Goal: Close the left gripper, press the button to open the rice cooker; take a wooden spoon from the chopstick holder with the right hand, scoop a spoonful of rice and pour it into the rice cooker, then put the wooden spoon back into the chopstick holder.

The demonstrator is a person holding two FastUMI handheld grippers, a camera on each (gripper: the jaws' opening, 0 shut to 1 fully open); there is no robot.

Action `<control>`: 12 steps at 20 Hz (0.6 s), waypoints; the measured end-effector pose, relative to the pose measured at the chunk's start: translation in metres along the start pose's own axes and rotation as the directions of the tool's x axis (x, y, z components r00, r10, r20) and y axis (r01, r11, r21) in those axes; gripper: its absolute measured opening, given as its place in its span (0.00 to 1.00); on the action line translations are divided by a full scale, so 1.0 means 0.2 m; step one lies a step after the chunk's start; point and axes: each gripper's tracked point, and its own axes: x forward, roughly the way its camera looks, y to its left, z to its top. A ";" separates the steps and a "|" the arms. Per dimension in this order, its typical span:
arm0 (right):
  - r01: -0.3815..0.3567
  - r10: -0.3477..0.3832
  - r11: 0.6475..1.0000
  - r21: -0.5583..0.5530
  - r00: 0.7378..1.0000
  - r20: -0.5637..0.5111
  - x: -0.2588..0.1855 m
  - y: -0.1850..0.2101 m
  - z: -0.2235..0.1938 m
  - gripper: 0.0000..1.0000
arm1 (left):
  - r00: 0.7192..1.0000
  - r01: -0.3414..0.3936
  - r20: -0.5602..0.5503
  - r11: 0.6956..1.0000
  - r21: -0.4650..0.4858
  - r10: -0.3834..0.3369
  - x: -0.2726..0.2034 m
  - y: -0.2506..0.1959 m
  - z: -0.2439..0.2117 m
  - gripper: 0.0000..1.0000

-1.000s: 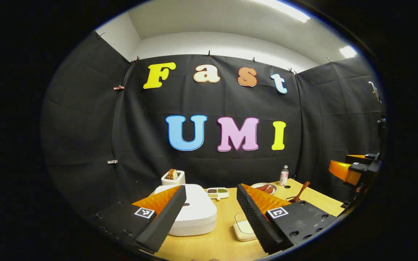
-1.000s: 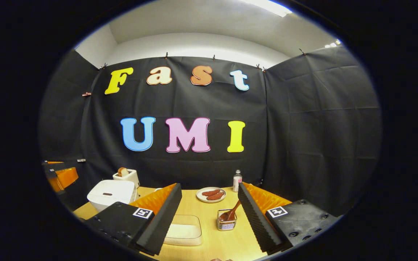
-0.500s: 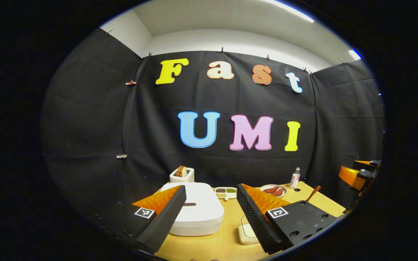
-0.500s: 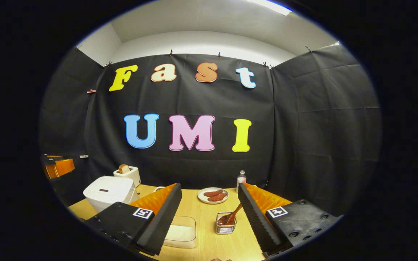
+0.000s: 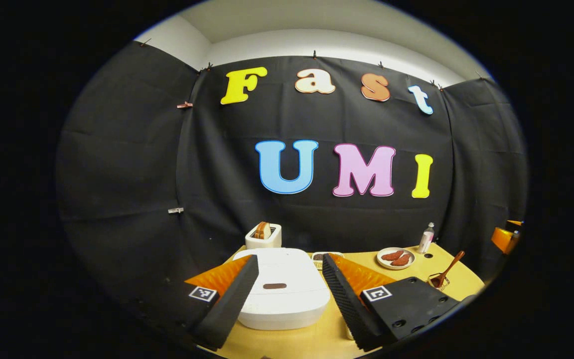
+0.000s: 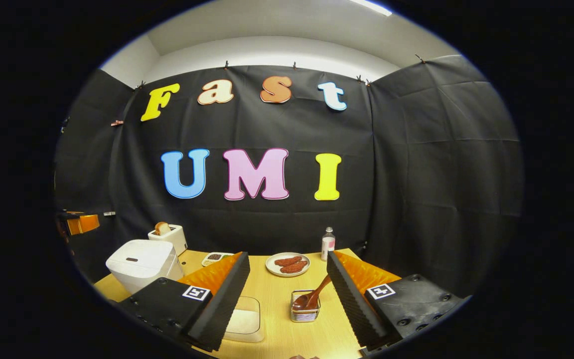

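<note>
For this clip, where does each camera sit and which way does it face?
Left gripper view: rides the left gripper, fingers apart at the bottom, facing the closed rice cooker between them.
Right gripper view: rides the right gripper, fingers apart, facing the wooden spoon standing in the chopstick holder.
Shared: rice cooker, toaster, plate, bottle, spoon, table.

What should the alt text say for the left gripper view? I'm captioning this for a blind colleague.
The open left gripper hovers in front of a closed white rice cooker on a wooden table. A toaster stands behind the cooker; to the right are a plate, a bottle and a wooden spoon in its holder.
</note>
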 end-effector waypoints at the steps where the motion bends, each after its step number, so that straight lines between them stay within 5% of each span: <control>1: 0.007 -0.007 1.000 0.000 1.000 -0.008 0.00 -0.02 -0.02 0.98 | 1.000 0.001 -0.004 1.000 0.003 -0.001 0.03 0.01 0.00 0.87; 4: 0.029 -0.029 1.000 0.003 0.999 -0.027 -0.02 -0.10 -0.06 0.98 | 1.000 -0.009 -0.026 1.000 0.007 0.009 0.14 0.05 -0.03 0.54; 6: 0.044 -0.043 0.999 0.010 0.998 -0.034 -0.04 -0.14 -0.07 0.98 | 0.999 -0.012 -0.034 1.000 0.000 0.012 0.20 0.08 -0.04 0.48; 11: 0.056 -0.056 0.998 0.006 0.997 -0.050 -0.07 -0.17 -0.12 0.98 | 0.995 -0.060 -0.082 0.998 -0.010 0.059 0.37 0.18 -0.14 0.11; 12: 0.054 -0.053 0.999 0.007 0.997 -0.057 -0.08 -0.17 -0.13 0.98 | 0.993 -0.057 -0.101 0.998 -0.008 0.056 0.40 0.19 -0.17 0.10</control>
